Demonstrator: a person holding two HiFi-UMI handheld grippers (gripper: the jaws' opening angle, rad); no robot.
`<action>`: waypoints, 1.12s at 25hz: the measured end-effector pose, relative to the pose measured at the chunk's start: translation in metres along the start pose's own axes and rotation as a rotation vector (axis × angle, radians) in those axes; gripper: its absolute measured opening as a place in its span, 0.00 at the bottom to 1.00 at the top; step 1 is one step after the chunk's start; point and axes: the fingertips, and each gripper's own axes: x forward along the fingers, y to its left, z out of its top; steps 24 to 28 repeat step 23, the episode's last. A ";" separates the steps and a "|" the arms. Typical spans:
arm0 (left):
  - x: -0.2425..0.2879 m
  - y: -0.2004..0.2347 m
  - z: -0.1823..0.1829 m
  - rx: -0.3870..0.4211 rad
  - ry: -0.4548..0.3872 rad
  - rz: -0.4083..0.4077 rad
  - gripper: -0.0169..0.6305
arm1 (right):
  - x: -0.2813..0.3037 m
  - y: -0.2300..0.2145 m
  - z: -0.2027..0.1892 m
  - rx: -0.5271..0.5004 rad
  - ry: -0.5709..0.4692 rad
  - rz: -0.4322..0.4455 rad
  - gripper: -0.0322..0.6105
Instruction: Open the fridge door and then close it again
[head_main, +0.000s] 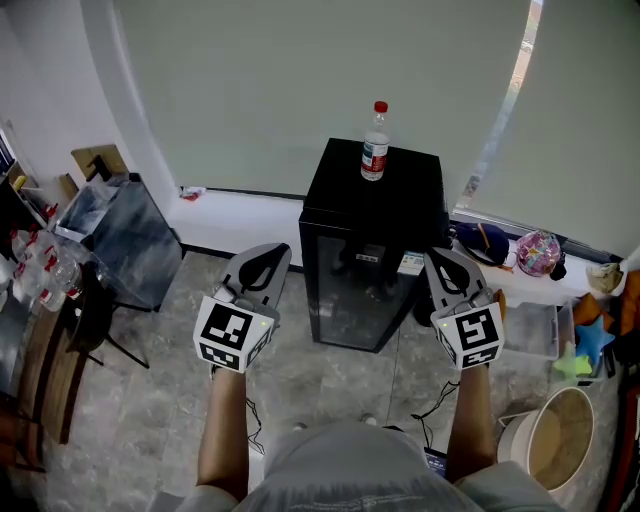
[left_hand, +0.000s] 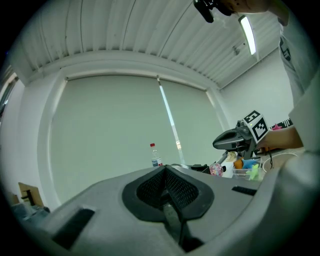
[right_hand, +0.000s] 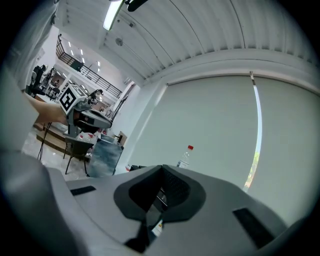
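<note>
Two grippers were held level in front of us, neither touching anything. The left gripper (head_main: 266, 260) had its jaws pressed together on nothing, and the right gripper (head_main: 441, 266) was likewise closed and empty. Between and beyond them the black fridge (head_main: 380, 190) stood on the floor (head_main: 180, 400) against the wall with the drawn blind (head_main: 300, 80). Its long axis was upright, and its glass door (head_main: 350, 295) was shut and facing us. Both grippers pointed toward it, one near each side of the door, apart from it. A clear bottle (head_main: 375, 142) with a red cap stood upright on the fridge's top.
</note>
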 end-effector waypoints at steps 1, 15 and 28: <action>-0.001 0.000 0.001 0.000 0.000 0.000 0.04 | 0.000 0.002 0.000 0.001 0.002 0.003 0.05; -0.007 -0.013 -0.015 -0.032 0.038 -0.024 0.04 | -0.007 0.013 -0.014 0.024 0.029 0.029 0.05; -0.002 -0.014 -0.016 -0.035 0.043 -0.022 0.04 | -0.002 0.009 -0.016 0.014 0.022 0.049 0.05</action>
